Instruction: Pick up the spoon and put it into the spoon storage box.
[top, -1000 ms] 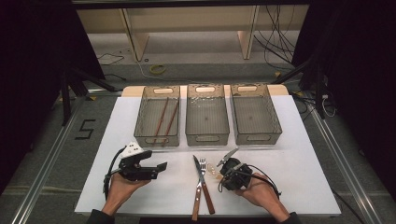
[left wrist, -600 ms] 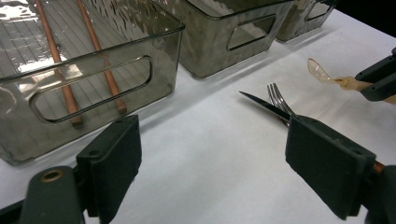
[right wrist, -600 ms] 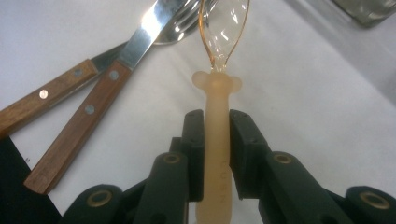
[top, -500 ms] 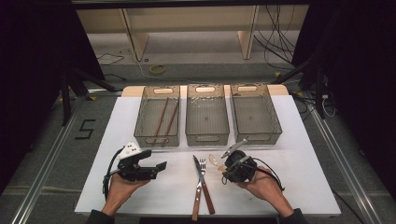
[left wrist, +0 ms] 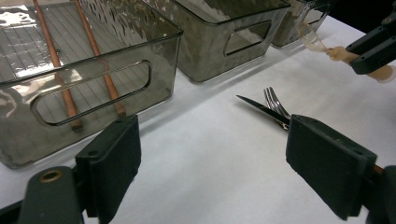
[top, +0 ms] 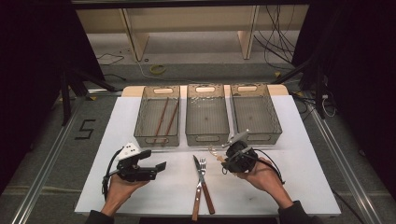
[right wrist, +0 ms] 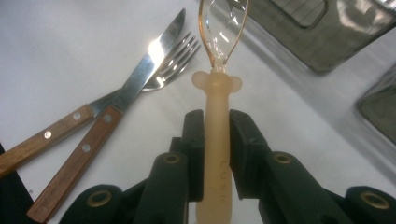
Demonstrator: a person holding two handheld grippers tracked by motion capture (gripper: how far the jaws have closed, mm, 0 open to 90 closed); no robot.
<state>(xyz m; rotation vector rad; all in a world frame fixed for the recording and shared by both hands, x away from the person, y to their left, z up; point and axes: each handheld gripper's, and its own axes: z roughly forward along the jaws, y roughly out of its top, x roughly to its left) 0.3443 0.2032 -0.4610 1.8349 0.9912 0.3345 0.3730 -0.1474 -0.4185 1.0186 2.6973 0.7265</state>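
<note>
Right tongs (right wrist: pixel 215 135): clamped on the pale handle of a clear spoon (right wrist: pixel 219 93) — held off the desk (top: pixel 299 154), bowl pointing away from the hand, on the near right side just in front of the bins.
Left tongs (left wrist: pixel 224 163): jaws wide apart with nothing between them, resting low at the near left of the desk.
Spoon in the high view: a small clear shape (top: pixel 215 153) poking left from the right tongs (top: pixel 227 158), near the middle bin (top: pixel 207 133).
Knife (top: pixel 201 182) and fork (top: pixel 200 186): crossed on the desk between the two hands, wooden handles toward the near edge.
Left bin (top: pixel 158 135): holds two brown chopsticks (top: pixel 166 119).
Right bin (top: pixel 254 133): far of the right hand — its contents cannot be told.
</note>
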